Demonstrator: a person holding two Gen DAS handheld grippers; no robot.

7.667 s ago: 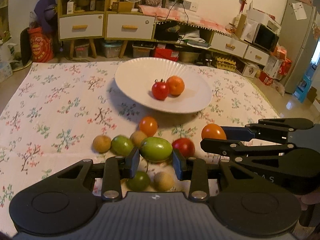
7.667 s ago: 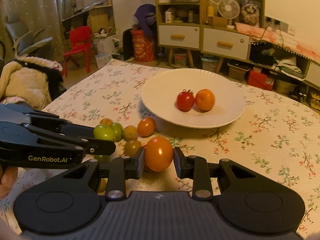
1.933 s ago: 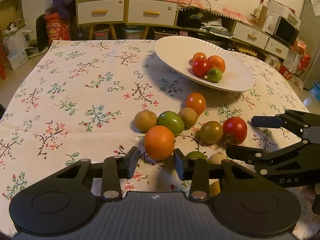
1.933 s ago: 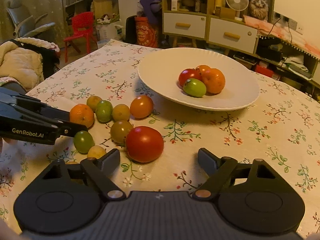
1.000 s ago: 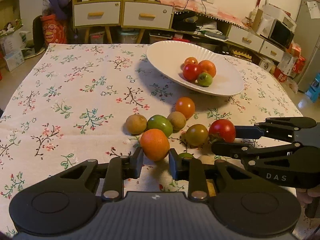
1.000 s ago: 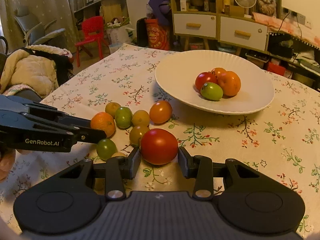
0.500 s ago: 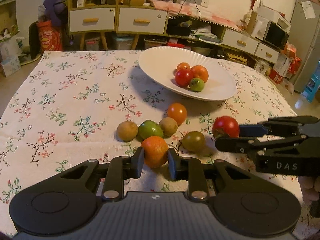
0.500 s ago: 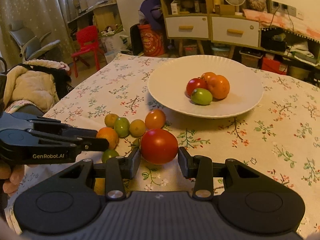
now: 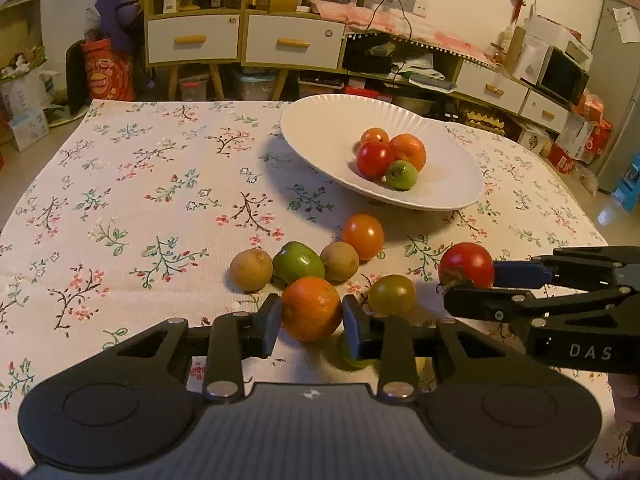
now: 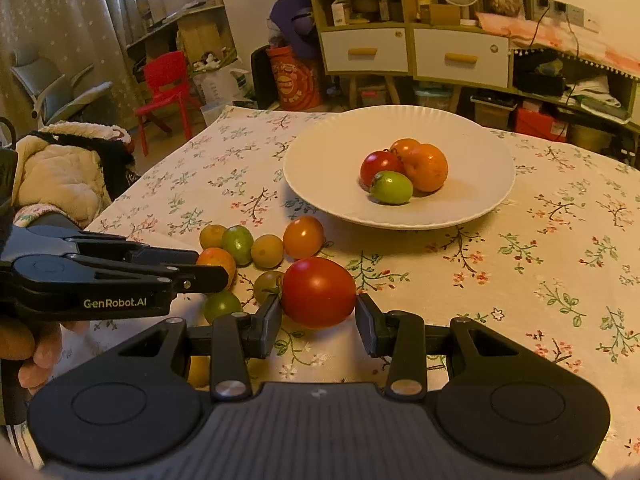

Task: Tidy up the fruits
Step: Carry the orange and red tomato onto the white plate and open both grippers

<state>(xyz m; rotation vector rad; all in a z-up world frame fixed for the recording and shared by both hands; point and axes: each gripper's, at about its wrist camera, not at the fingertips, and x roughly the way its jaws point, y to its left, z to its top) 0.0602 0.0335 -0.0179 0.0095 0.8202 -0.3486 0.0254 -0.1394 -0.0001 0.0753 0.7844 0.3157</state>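
Left tool (image 9: 311, 322): orange (image 9: 311, 309) sits between its jaws, which are opening. Left pad looks to touch the peel; a thin gap shows at the right pad (hard to call). The orange is low over the worktop (image 9: 120, 200), well on the near side of the plate (image 9: 320, 120).

Right tool (image 10: 319, 318): pinching a red tomato (image 10: 318, 292), pads pressed on both flanks. The tomato is off the cloth, also near side of the plate, right of the orange as seen from the left wrist view.

Plate: white, fluted rim, at the far middle of the worktop. In it, four fruits touching in a cluster: a red tomato, two orange fruits, one green fruit (image 10: 391, 187) nearest the camera.

Loose fruit on the cloth between plate and tools: an orange tomato (image 9: 363, 236) just beside the plate's near edge; nearer, a row of brown fruit (image 9: 251, 269), green fruit (image 9: 298, 263), brown fruit (image 9: 339, 261), touching or nearly so. An olive tomato (image 9: 391, 294) lies between the two tools. One more green fruit shows partly under the left tool's right finger.

A person's fingers (image 10: 36, 356) wrap the left tool's handle.
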